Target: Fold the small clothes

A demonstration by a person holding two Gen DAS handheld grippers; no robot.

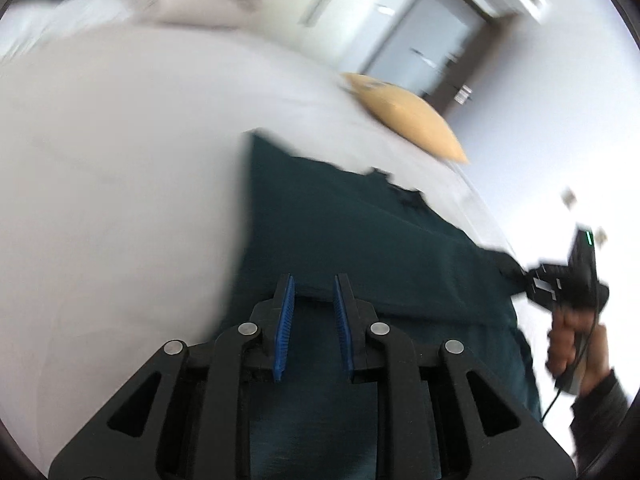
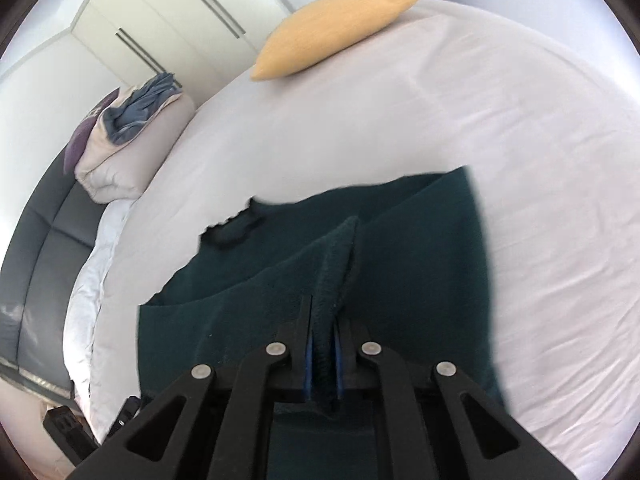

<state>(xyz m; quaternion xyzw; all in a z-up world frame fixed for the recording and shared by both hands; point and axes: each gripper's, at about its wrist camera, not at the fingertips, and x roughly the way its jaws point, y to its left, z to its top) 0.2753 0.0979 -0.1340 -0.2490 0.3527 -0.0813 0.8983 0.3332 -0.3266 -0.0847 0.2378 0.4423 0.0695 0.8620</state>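
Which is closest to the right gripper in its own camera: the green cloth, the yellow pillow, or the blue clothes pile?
1. Dark green knitted garment: pinched in the right gripper.
2. Crumpled blue clothes pile: far left, atop a pale cushion.
3. Yellow fabric pillow: top, bed's far edge.
Two and three are nearly tied.

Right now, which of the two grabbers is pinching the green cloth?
The right gripper: its fingers are closed on a raised fold of the dark green garment. The left gripper has its fingers apart, with nothing between them.
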